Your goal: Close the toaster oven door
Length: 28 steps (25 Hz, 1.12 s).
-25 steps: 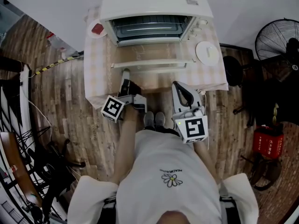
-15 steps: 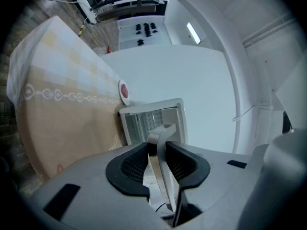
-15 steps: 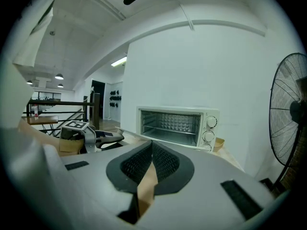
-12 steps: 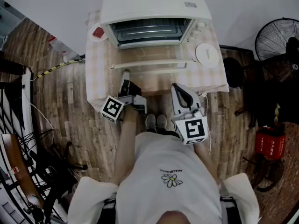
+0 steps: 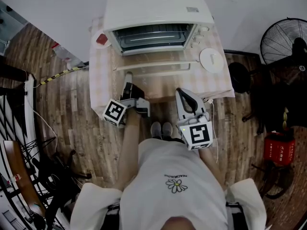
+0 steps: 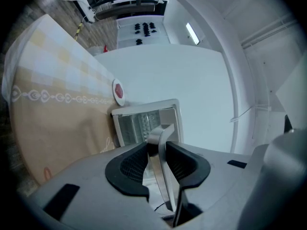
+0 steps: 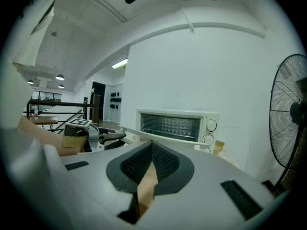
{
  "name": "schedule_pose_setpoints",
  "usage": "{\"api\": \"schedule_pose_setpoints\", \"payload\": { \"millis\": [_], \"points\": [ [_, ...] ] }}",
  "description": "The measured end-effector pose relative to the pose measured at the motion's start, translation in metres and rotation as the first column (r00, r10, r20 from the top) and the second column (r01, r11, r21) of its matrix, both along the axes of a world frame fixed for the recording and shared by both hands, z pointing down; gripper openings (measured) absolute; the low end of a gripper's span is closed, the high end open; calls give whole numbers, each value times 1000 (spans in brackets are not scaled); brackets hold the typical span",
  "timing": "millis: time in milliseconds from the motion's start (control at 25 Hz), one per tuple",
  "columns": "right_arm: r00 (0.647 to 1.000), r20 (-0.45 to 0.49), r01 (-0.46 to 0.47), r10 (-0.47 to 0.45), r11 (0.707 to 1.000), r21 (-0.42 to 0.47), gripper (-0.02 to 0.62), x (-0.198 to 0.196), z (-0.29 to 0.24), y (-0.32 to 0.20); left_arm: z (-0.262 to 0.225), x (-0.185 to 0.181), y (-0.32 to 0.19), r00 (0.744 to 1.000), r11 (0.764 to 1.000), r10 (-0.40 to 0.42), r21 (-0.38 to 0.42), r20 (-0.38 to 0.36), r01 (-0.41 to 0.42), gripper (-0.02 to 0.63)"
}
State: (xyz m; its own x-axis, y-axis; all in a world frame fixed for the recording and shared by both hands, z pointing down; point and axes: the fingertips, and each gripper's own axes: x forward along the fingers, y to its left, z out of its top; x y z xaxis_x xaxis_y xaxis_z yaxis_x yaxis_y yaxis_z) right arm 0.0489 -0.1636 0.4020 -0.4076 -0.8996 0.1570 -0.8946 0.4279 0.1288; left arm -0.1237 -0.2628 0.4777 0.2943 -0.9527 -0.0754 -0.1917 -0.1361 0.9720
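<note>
Left gripper (image 6: 157,145): rolled on its side, jaws standing narrowly apart and closing on the pale metal door handle (image 6: 164,188). The bar is running straight through the gap, black ribbed pads (image 6: 132,164) sitting against both of its faces. In the head view the tips are meeting the left end of the handle, at the front edge of the door.

Right gripper (image 7: 151,143): pads meeting at the tips, nothing sitting between them. Only a tan sliver of cloth is showing through the gap lower down. It is hanging at the table's near edge, well right of the left gripper and short of the handle, touching nothing.

White glass-fronted toaster oven door (image 5: 156,56): lying fully open, folded down flat toward the person, cloth showing through the pane.

White boxy toaster oven (image 5: 158,6): standing at the back of the table against the white wall. Its cavity is gaping and the wire rack is showing. Knobs are sitting on its right side in the right gripper view.

Small table under pale checked cloth (image 5: 103,80): a small white dish with a red centre (image 5: 101,39) is lying left of the oven. A round white plate (image 5: 211,59) is lying to its right.

Black pedestal fan (image 5: 283,37) is standing on the wood plank floor (image 5: 72,109) beyond the table's right side.
</note>
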Motion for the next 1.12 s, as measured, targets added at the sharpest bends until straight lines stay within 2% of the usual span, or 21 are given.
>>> {"api": "schedule_pose_setpoints", "payload": {
  "millis": [200,360,840,1120],
  "points": [
    [1000,9,-8,8,1000,4,9,3,-3,-1,-10,-1,-8,1000,999,1,38,15,-2,130],
    [1000,17,-5,5,1000,14,9,3,-7,-2,-21,2,-15,1000,998,4,67,-1,-4,133],
    [1000,24,-3,2,1000,27,9,3,-11,0,-41,1,-35,1000,994,19,105,-13,-17,133],
    [1000,30,-6,5,999,39,9,3,-15,-2,-46,-1,-44,1000,995,18,101,-3,-18,132]
  ]
}}
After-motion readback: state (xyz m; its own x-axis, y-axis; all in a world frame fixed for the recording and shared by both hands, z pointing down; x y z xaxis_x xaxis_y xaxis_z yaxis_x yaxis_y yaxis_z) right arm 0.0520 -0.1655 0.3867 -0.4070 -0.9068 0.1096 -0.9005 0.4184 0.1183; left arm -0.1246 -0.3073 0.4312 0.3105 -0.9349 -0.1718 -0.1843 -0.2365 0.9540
